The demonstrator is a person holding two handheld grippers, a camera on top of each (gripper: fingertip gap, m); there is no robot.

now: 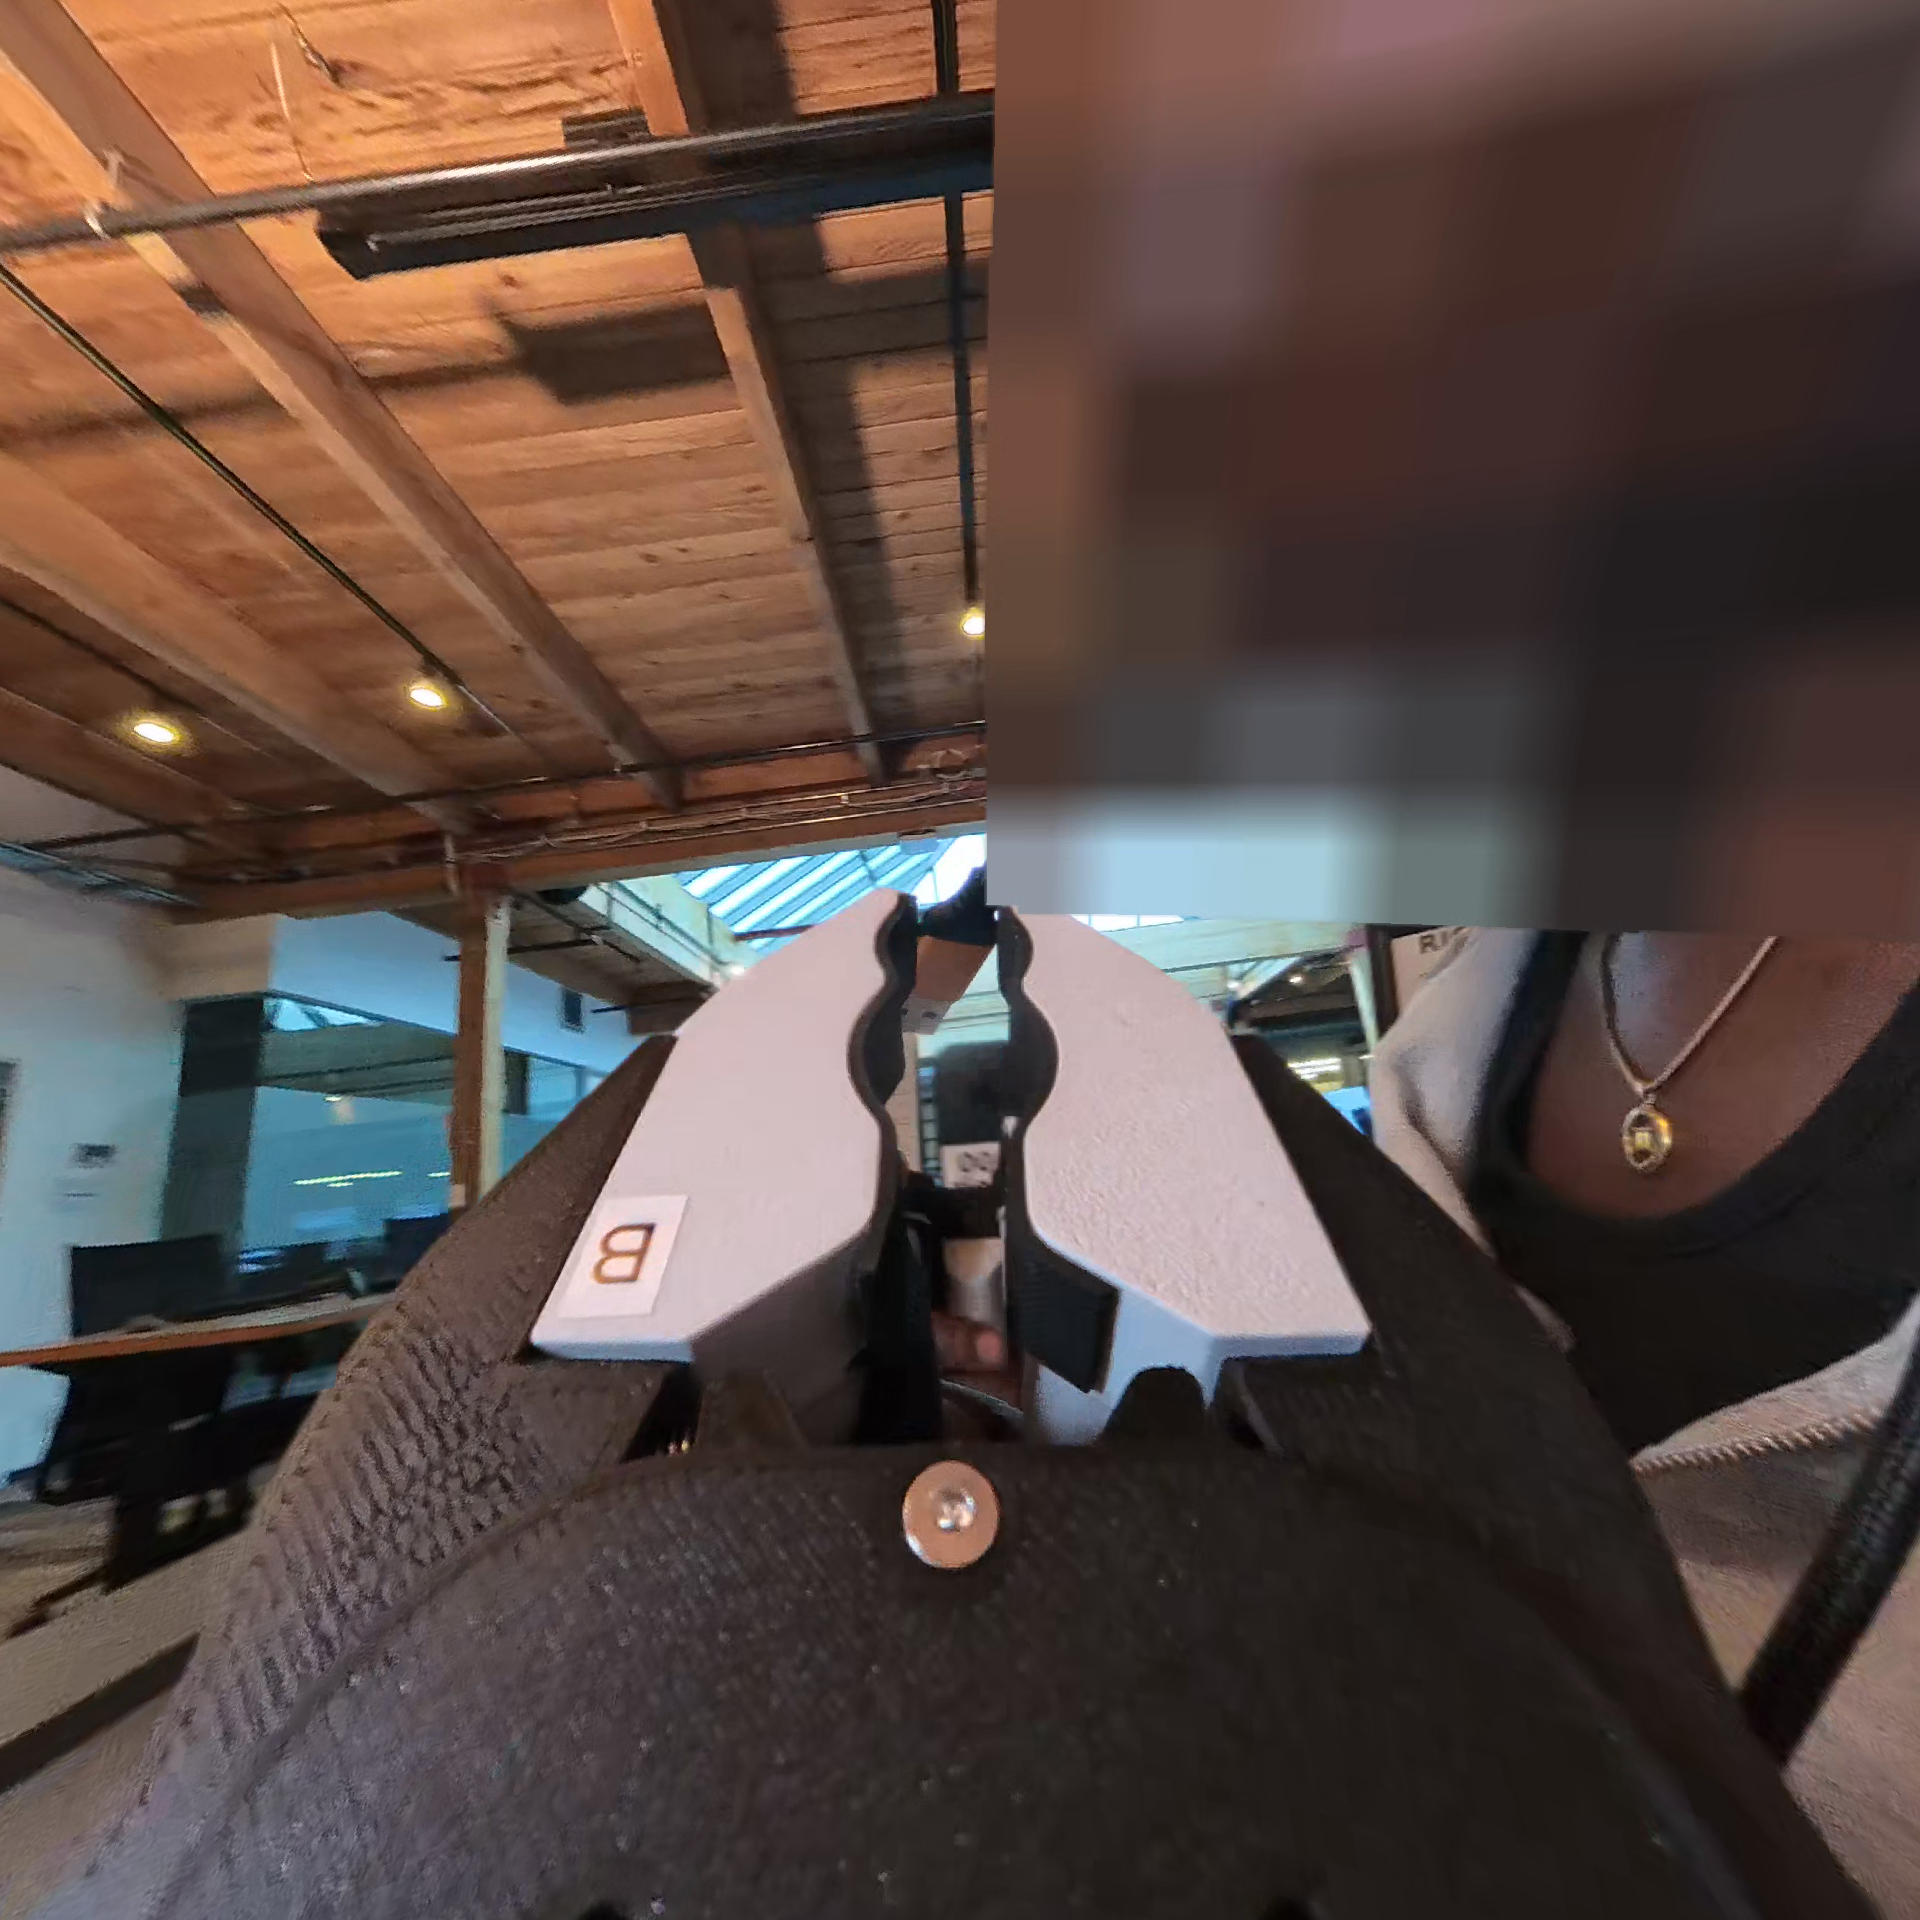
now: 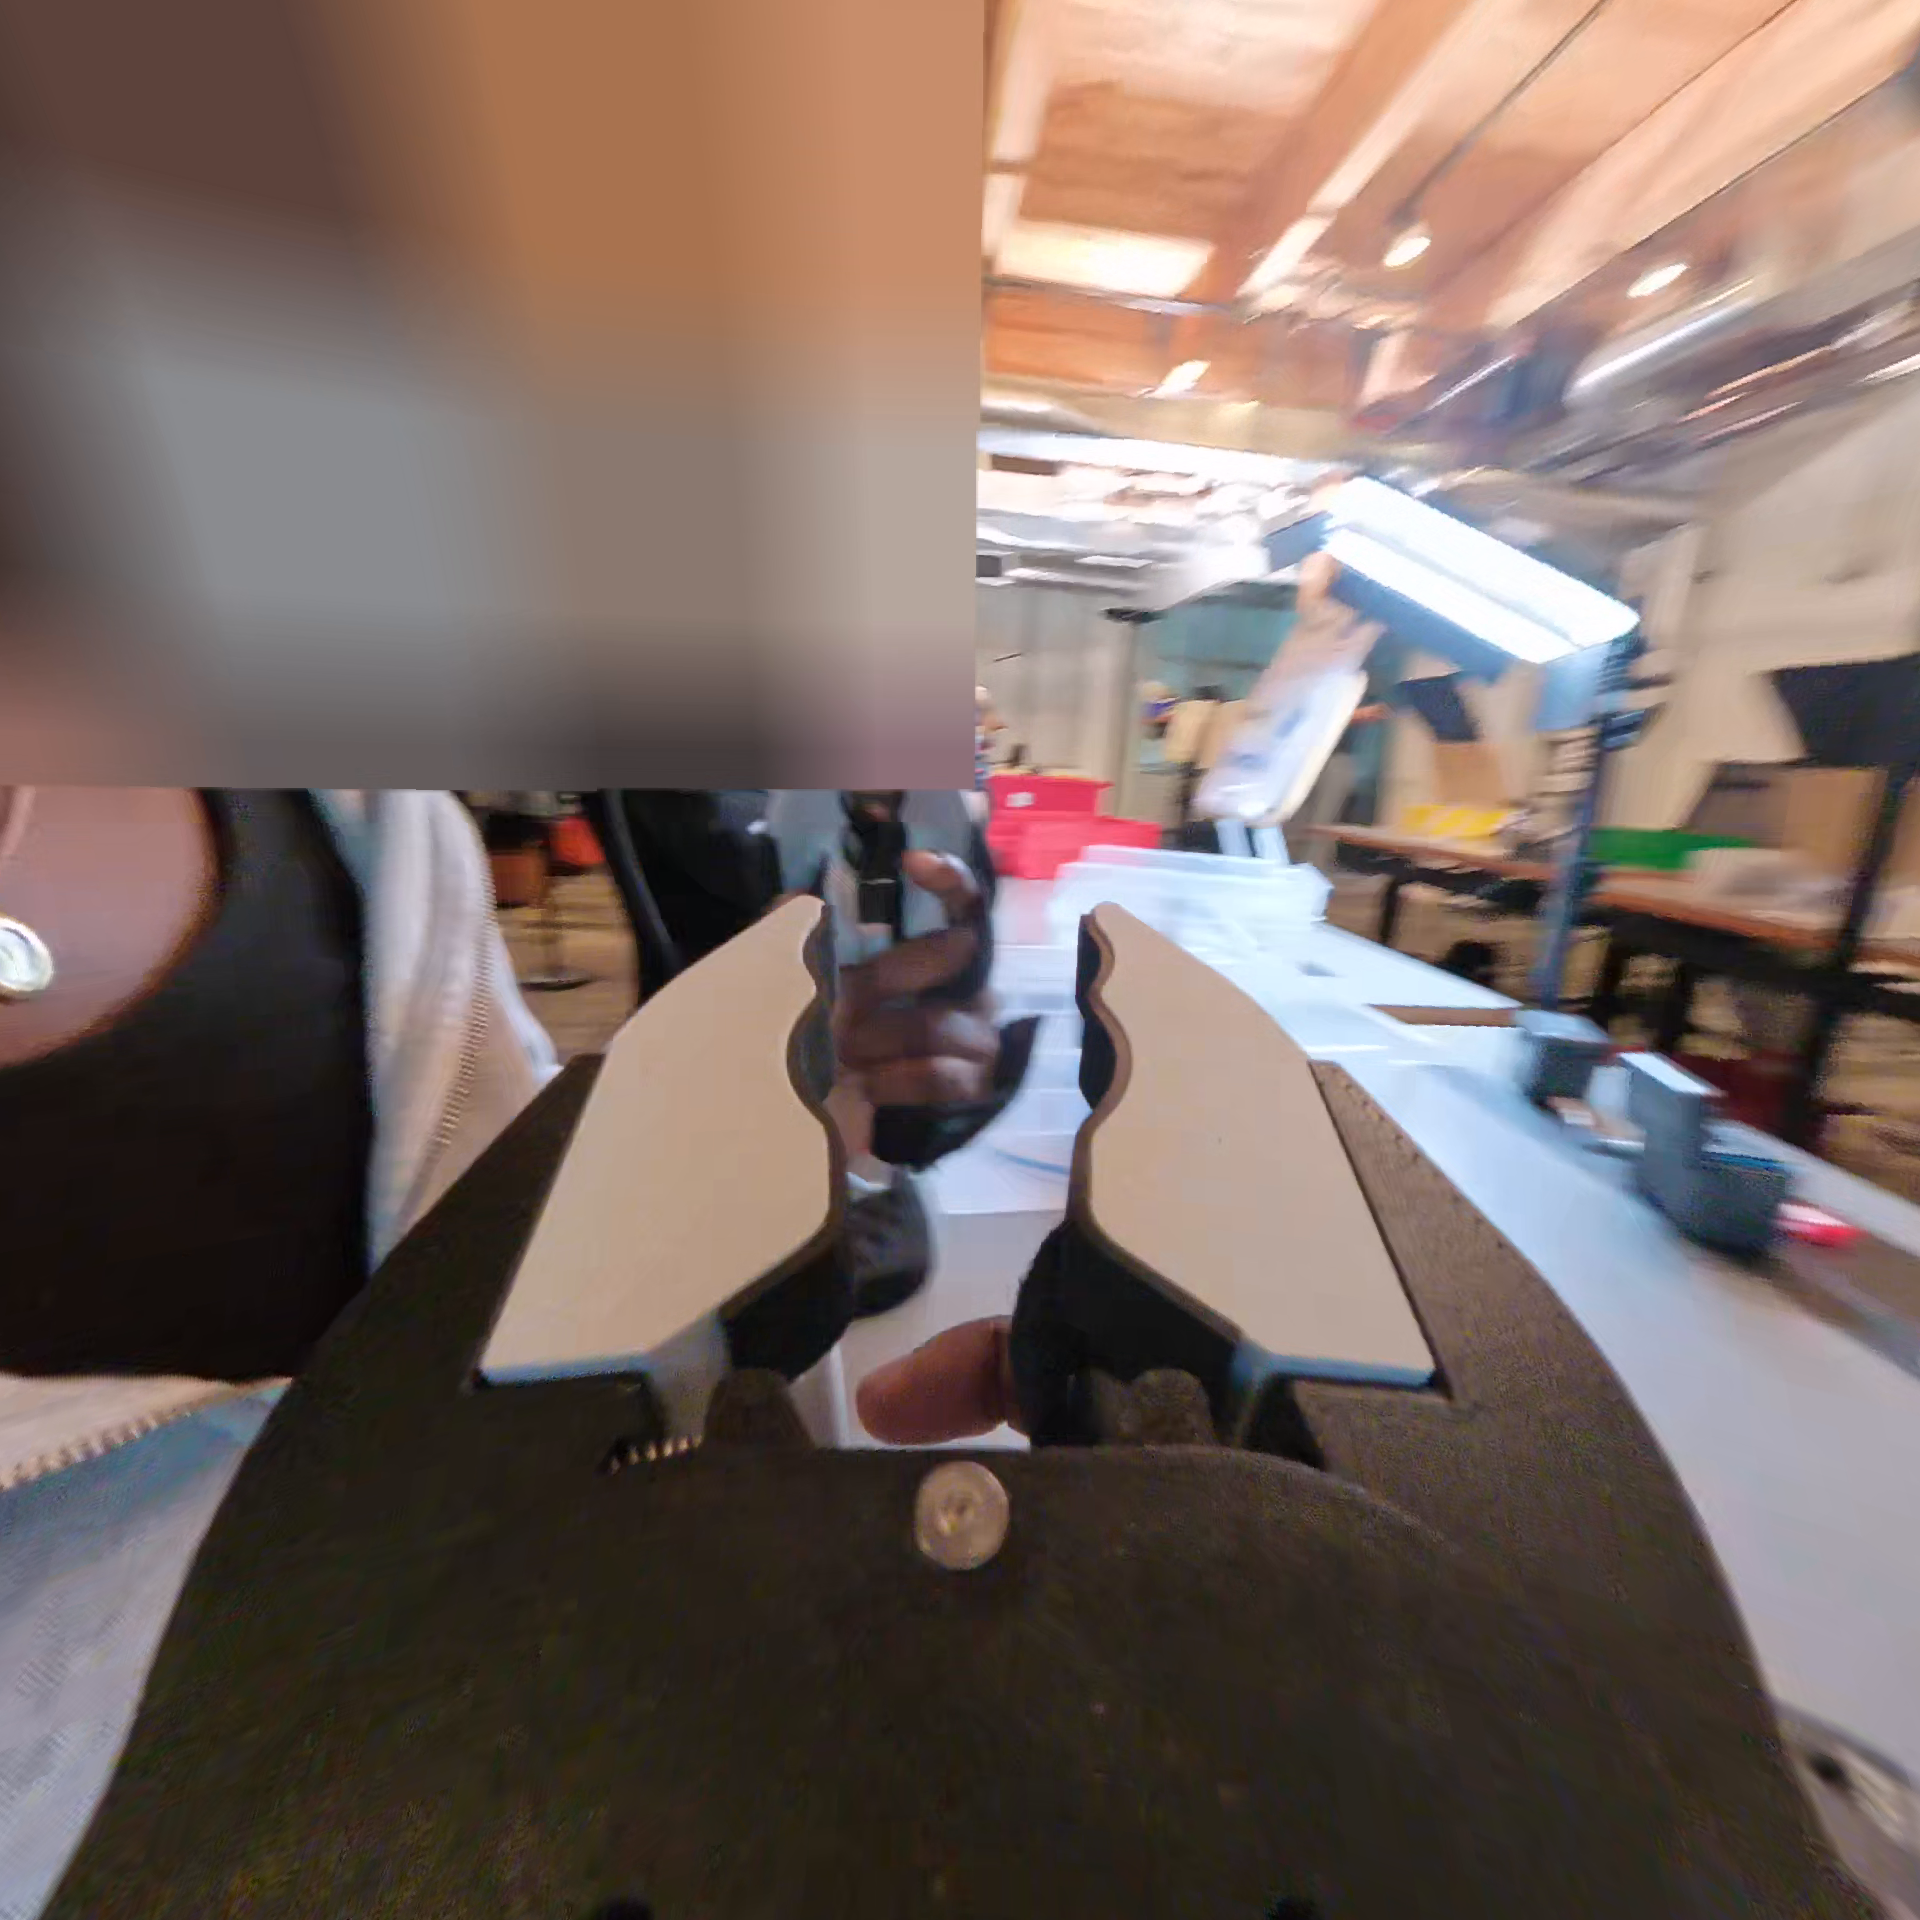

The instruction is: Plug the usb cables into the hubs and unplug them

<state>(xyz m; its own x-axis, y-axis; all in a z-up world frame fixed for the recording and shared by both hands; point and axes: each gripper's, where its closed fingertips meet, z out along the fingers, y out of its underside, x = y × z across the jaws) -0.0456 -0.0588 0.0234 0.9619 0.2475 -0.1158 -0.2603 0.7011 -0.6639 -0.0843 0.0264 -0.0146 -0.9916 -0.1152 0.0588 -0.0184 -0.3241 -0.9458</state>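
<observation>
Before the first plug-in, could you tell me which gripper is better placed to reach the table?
Right, probably. The right gripper is open and looks along the white table. The left gripper points up at the wooden ceiling. No cable or hub is clearly visible.

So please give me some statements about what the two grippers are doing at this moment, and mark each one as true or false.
1. The left gripper points up toward a wooden ceiling. True.
2. The right gripper grips a USB cable. False: its jaws stand apart with nothing between them.
3. The left gripper is wide open. False: only a narrow gap shows between its fingers.
4. A white table shows in the right wrist view. True.
5. A USB hub is clearly seen in the left wrist view. False: none shows there.
</observation>
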